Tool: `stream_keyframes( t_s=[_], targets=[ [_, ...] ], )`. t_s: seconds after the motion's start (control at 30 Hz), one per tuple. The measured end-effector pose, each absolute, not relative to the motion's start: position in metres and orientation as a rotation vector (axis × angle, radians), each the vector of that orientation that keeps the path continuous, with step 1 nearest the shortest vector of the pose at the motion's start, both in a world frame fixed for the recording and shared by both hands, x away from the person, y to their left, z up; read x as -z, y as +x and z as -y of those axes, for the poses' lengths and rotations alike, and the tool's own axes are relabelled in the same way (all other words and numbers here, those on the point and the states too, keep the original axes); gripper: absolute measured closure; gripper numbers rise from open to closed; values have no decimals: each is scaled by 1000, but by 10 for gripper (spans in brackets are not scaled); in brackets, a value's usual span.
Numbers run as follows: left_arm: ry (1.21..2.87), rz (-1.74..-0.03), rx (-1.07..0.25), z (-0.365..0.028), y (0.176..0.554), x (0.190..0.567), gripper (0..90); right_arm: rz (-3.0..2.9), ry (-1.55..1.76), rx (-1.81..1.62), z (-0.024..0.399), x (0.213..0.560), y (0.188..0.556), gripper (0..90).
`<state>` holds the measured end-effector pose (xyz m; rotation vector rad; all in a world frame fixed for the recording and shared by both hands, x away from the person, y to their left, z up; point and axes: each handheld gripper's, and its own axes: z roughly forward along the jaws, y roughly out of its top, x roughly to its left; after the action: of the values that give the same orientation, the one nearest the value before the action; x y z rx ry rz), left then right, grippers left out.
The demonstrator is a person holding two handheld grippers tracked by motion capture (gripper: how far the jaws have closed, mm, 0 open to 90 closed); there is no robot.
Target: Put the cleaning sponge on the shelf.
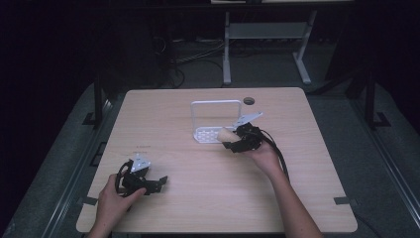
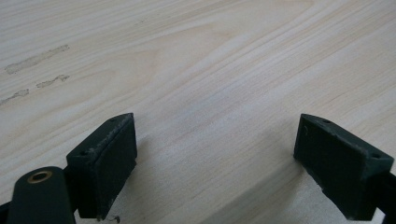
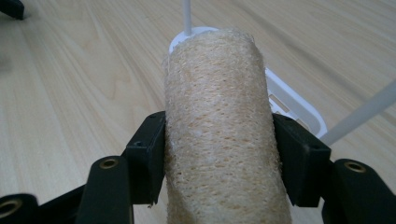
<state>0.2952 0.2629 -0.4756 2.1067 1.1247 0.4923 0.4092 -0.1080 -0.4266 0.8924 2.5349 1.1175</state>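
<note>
A tan loofah roll (image 3: 217, 130) sits between the black jaws of my right gripper (image 3: 218, 149), which press on both its sides. From above, that right gripper (image 1: 236, 140) holds the loofah (image 1: 225, 134) over the front right corner of a white rack (image 1: 216, 117) with a wire frame and a slotted base. The rack's base (image 3: 299, 105) lies just beyond the loofah. My left gripper (image 1: 157, 183) rests near the table's front left, and in its own view the left gripper (image 2: 215, 158) stands open over bare wood with nothing between the jaws.
The light wooden table (image 1: 163, 124) has a round cable hole (image 1: 248, 100) at its back right. Behind the table stand a desk's white legs (image 1: 227, 49) and cables on the dark floor. Tape marks lie at the table's front corners.
</note>
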Motion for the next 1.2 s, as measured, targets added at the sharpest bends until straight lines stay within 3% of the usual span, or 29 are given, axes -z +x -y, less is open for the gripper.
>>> stream_keyframes(
  t_s=[1.2],
  targets=[
    [2109,-1126,-491,-263,295,475,127,-2555,910,-1029,56,447,453,402]
  ],
)
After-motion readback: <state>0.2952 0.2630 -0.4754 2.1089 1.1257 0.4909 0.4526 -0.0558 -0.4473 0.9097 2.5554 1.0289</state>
